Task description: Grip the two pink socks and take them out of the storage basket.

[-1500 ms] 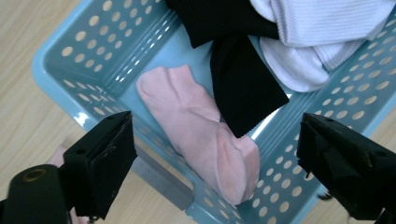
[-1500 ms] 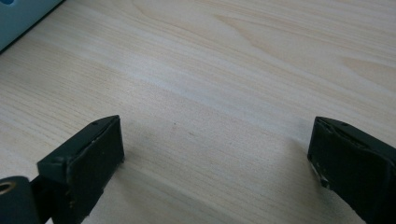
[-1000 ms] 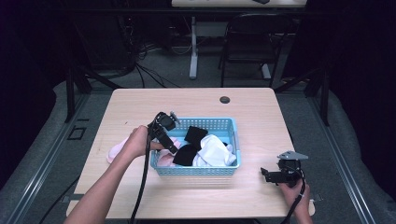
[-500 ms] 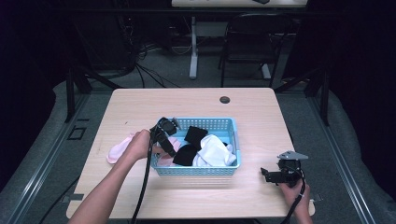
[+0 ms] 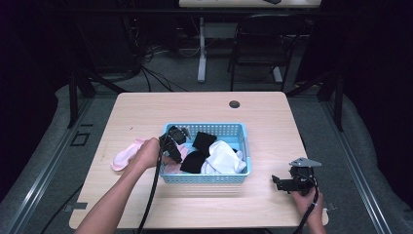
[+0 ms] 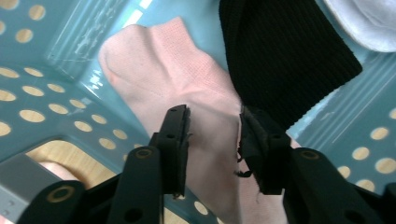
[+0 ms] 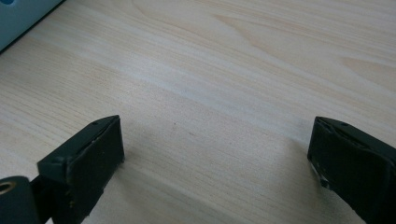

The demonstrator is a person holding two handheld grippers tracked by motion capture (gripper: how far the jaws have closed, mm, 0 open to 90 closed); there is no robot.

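I've got my left gripper [image 6: 212, 151] down in the blue basket [image 5: 243, 165], at its 9 o'clock end, and its jaws have just been closing, now narrow, with the pink sock [image 6: 187, 93] between them; I judge the pads are touching the fabric but can't be sure they bite yet. A black sock [image 6: 285, 56] lies at 1 o'clock of the jaws. I'm at the grasping step. Next I'd finish the squeeze and lift straight up. My right gripper [image 7: 215, 163] rests wide open on the table [image 5: 146, 112], at the basket's 4 o'clock.
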